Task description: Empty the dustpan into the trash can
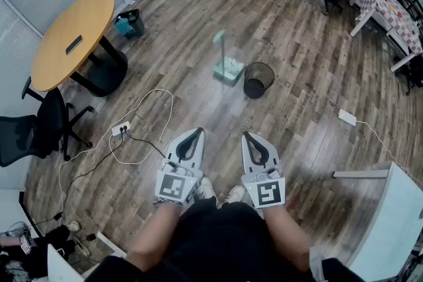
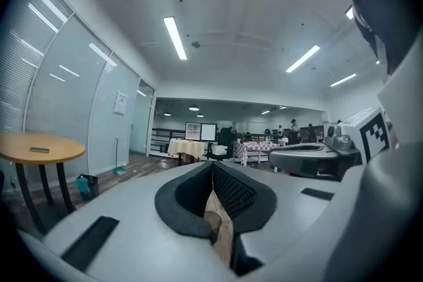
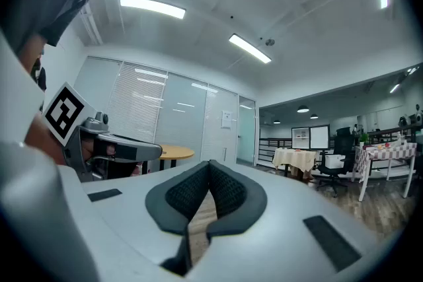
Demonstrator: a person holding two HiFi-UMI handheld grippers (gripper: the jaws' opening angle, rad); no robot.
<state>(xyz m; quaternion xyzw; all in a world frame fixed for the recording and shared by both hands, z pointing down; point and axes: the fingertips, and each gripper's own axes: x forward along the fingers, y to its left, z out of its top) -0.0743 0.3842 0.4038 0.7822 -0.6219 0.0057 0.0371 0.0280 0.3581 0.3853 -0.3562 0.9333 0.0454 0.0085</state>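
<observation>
Head view, left to right: round tabletop (image 1: 69, 36) well off to the side; looped cable (image 1: 142, 132) on the floor (image 1: 304, 43), just ahead of the left gripper (image 1: 196, 133). Fingers (image 2: 182, 201) together, holding nothing. Dustpan (image 1: 228, 68) well ahead, handle upright, possibly holding white scraps. Right gripper (image 1: 247, 136) likewise closed and empty. Trash can (image 1: 258, 79) just right of the dustpan. Judged as approach, nothing grasped yet. Next: stepping past the cable, parting fingers for the handle.

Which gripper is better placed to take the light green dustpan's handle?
Left, probably, by little. The left gripper and right gripper are both shut, empty and similarly far, but the light green dustpan stands left of the black mesh trash can, on the left gripper's side.
</observation>
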